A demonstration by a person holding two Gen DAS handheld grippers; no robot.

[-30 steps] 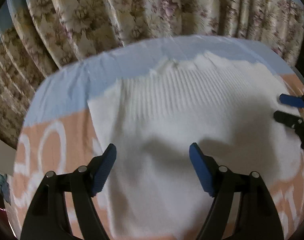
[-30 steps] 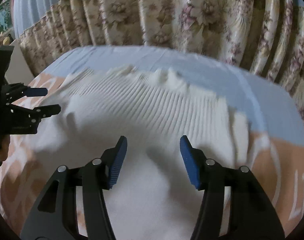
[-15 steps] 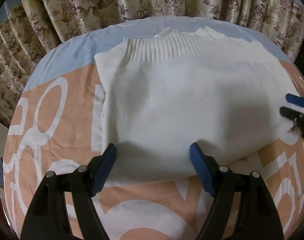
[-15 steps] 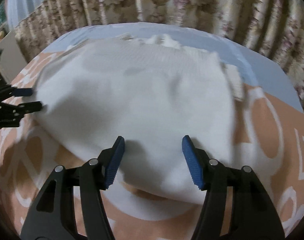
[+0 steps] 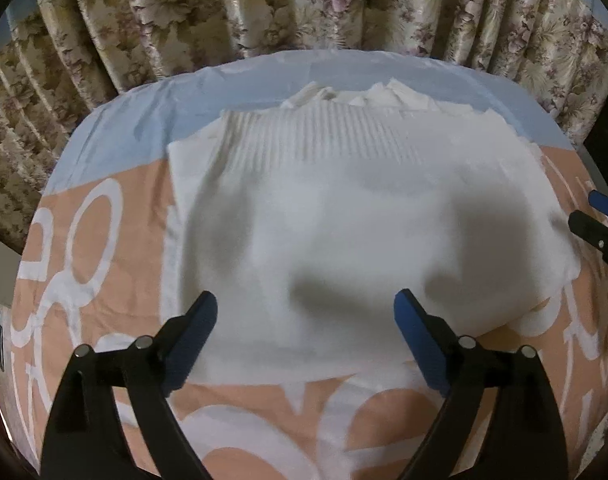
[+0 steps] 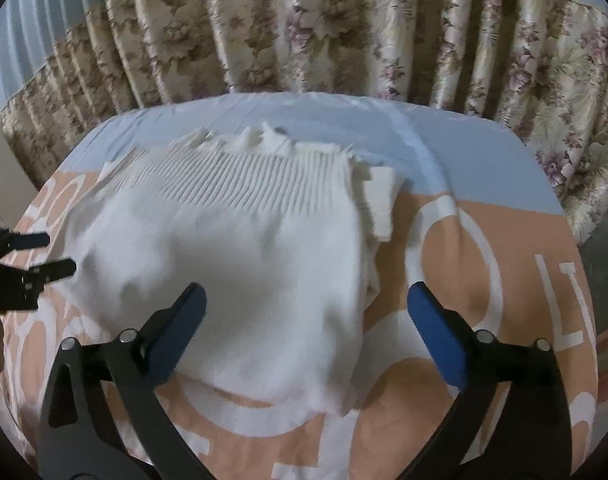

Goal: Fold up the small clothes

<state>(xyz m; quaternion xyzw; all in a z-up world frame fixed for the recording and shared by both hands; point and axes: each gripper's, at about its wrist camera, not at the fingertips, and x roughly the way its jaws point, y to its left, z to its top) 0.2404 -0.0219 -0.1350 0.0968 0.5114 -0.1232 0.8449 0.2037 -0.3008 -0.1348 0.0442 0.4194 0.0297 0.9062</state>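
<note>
Looking down from the left wrist, the white knit garment (image 5: pixel 343 216) lies folded on the peach-and-blue printed sheet (image 5: pixel 88 248), straight ahead of the left gripper (image 5: pixel 305 330). Its long axis runs side to side across the view, ribbed band at the far edge toward the floral curtain (image 5: pixel 264 8), near fold just past the blue pads. Those jaws are opening, wide apart, with the near hem lying below and between them but nothing pinched. The right gripper (image 5: pixel 595 216) shows at the right edge, just beside the garment's end.

From the right wrist, the same garment (image 6: pixel 240 256) sits ahead and to the left, so its right edge falls between the fingers of the right gripper (image 6: pixel 304 318), whose jaws are also opening and hold nothing. The left gripper (image 6: pixel 44 252) pokes in at the left; whether it touches the cloth is hard to say through the blur. Both hands seem about equally near.
</note>
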